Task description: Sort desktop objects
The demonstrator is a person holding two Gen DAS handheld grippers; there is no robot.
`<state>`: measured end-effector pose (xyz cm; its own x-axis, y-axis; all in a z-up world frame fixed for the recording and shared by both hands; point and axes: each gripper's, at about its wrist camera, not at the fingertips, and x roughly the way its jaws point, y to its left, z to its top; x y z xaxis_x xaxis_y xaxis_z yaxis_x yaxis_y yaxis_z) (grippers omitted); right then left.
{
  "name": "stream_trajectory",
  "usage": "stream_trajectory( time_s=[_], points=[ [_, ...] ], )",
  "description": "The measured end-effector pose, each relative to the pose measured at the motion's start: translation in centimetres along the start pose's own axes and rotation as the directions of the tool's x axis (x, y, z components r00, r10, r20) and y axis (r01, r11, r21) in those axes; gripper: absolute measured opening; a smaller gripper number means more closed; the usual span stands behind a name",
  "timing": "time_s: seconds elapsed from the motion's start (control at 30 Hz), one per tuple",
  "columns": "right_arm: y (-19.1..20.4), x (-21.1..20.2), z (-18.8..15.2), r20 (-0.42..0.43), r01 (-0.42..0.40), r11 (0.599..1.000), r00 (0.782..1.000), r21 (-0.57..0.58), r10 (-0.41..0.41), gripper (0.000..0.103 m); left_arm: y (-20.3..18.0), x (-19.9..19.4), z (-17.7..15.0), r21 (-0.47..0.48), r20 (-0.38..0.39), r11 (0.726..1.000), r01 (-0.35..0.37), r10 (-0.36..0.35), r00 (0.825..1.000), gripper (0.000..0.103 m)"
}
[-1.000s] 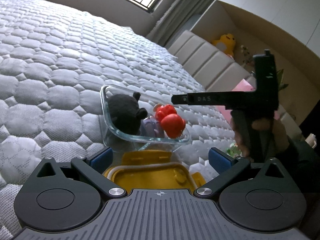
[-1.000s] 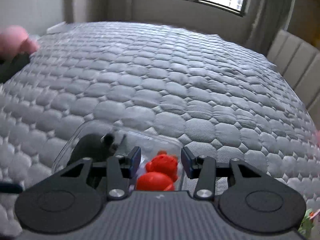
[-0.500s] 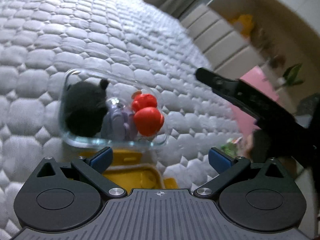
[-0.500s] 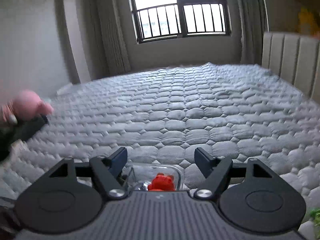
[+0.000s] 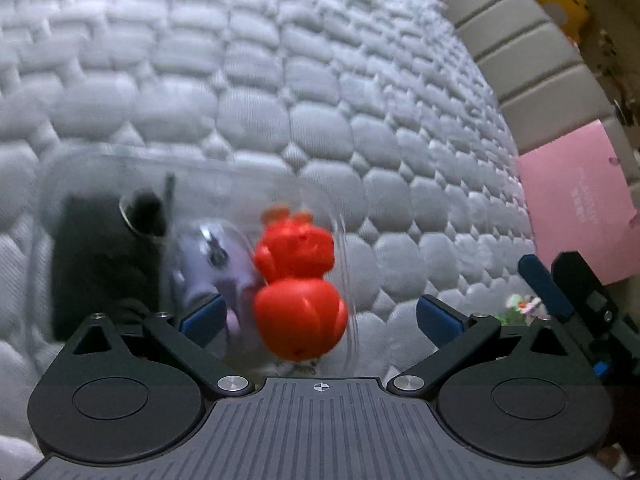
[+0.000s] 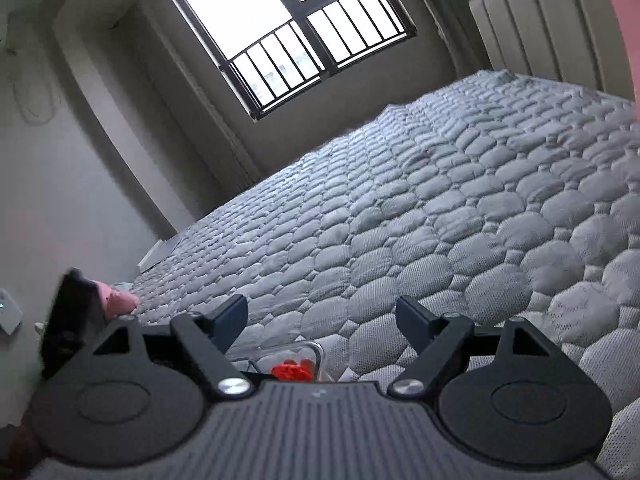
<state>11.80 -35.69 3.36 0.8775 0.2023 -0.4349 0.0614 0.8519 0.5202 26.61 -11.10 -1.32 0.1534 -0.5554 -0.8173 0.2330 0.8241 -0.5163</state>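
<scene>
A clear glass container (image 5: 72, 176) sits on the quilted grey bed. It holds a black plush toy (image 5: 100, 256), a pale purple toy (image 5: 216, 260) and two red toys (image 5: 298, 280). My left gripper (image 5: 318, 314) is open and empty, right over the container's near side. My right gripper (image 6: 320, 316) is open and empty, lifted above the bed; the container's corner (image 6: 316, 350) with a red toy (image 6: 290, 370) shows just below it. The right gripper also shows at the right edge of the left wrist view (image 5: 560, 284).
A pink box (image 5: 580, 204) stands at the bed's right side by a padded beige headboard (image 5: 516, 52). A window (image 6: 288, 32) is on the far wall. The other hand on its gripper shows at left (image 6: 116, 300).
My left gripper moved forward over the container, and the yellow lid dropped out of sight. My right gripper opened wider, rose and tilted away from the container.
</scene>
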Motion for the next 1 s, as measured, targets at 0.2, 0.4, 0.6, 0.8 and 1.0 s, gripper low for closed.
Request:
stream_trajectory(
  time_s=[0.2, 0.4, 0.6, 0.8, 1.0],
  points=[
    [-1.0, 0.6, -0.2, -0.032, 0.026, 1.000, 0.999, 0.010, -0.025, 0.084, 2.0, -0.9, -0.3, -0.091, 0.053, 0.996, -0.024, 0.029, 0.998, 0.103],
    [-1.3, 1.4, -0.5, -0.055, 0.043, 0.999, 0.998, 0.019, -0.042, 0.087, 1.5, -0.7, -0.1, -0.063, 0.035, 0.998, -0.029, 0.031, 0.999, 0.103],
    [-1.5, 2.3, -0.9, -0.082, 0.051, 0.999, 0.995, 0.014, -0.050, 0.087, 2.0, -0.8, 0.0, -0.112, -0.031, 0.994, 0.007, -0.011, 0.999, 0.103],
    [-0.6, 2.5, -1.5, -0.094, 0.046, 0.998, 0.994, -0.053, -0.051, 0.080, 2.4, -0.3, 0.1, -0.151, -0.053, 0.988, -0.022, 0.014, 0.999, 0.103],
    [-0.9, 2.9, -1.5, -0.105, 0.063, 0.998, 0.992, -0.024, -0.065, 0.082, 1.1, -0.4, 0.0, -0.121, -0.068, 0.993, -0.017, 0.009, 0.998, 0.062]
  ],
)
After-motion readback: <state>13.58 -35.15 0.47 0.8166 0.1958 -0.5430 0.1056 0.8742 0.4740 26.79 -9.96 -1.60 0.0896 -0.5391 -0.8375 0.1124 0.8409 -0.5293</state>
